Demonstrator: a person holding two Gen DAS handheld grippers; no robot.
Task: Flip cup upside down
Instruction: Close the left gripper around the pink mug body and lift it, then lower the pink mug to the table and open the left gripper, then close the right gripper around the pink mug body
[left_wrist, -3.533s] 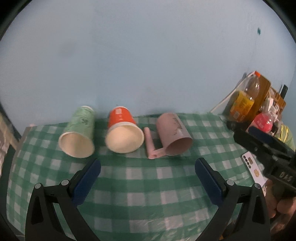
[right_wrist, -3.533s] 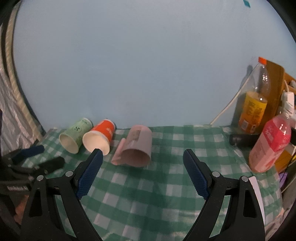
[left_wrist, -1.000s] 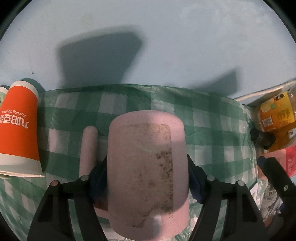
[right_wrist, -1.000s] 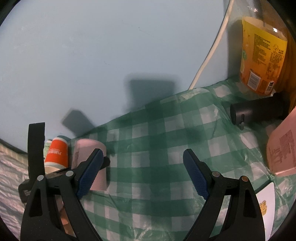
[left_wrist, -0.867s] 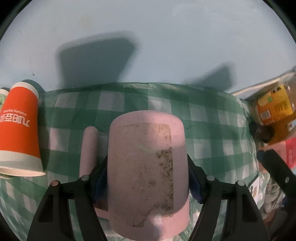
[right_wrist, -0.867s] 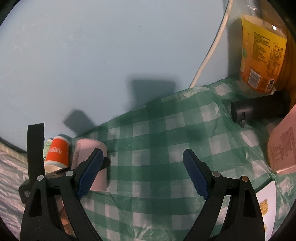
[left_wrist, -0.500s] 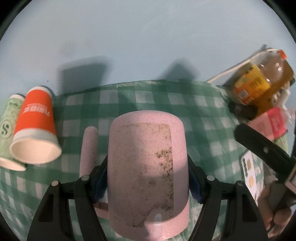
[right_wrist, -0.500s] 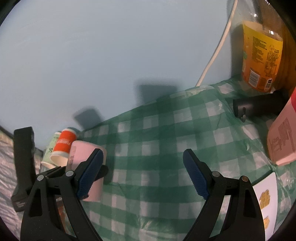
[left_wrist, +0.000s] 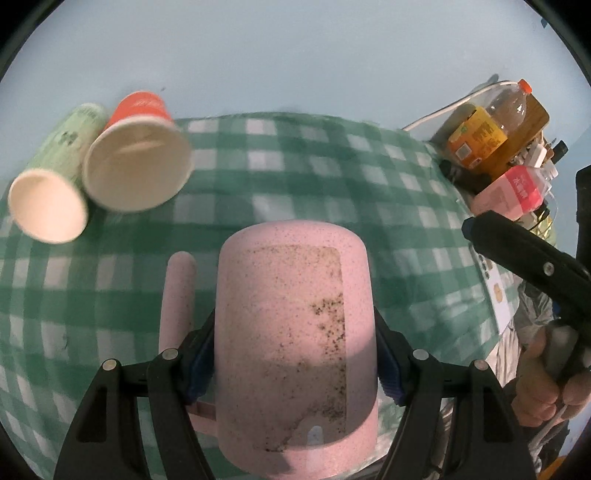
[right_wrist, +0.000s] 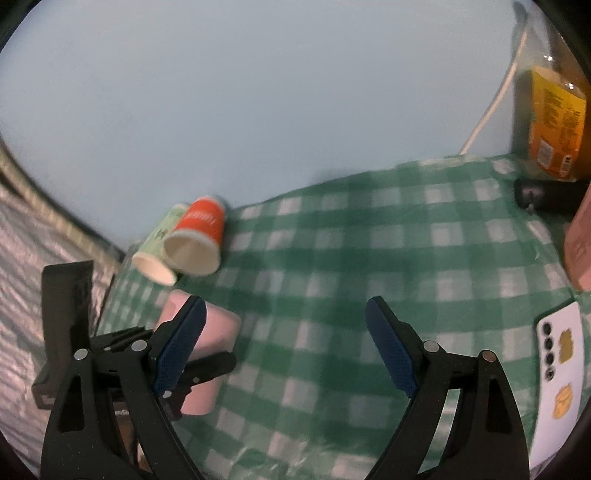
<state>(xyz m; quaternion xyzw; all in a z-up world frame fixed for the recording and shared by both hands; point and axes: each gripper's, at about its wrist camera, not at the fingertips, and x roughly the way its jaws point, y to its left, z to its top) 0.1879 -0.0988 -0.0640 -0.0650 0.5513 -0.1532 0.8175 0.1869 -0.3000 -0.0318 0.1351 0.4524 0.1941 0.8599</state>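
- Mug (left_wrist: 295, 339) clamped between the jaws of the left gripper (left_wrist: 293, 363), blue pads pressed against both flanks, closed base pointing away from the camera, rim nearest the lens.
- Held lying lengthwise along the fingers, above the checked cloth (left_wrist: 332, 177); handle (left_wrist: 176, 295) jutting out on the left side, outside the left jaw.
- Pink speckled body, matte, cylindrical with a rounded base edge; rectangular patch of brownish sticker residue across the upper face.
- Right gripper (right_wrist: 286, 347) spread wide with nothing between the jaws, hovering over the cloth; mug and left gripper visible at its lower left.
- Orange cup (left_wrist: 138, 147) and green cup (left_wrist: 55, 184), both paper, tapered, lying on their sides, touching, cream insides facing the camera, near the far left edge of the counter.
- Cloth green-and-white gingham with a slight plastic sheen, wrinkled in places.
- Bottle (left_wrist: 484, 122) of amber drink with an orange cap at the far right, pink carton (left_wrist: 511, 192) just in front of it.
- White phone (right_wrist: 559, 373) lying flat at the right edge.
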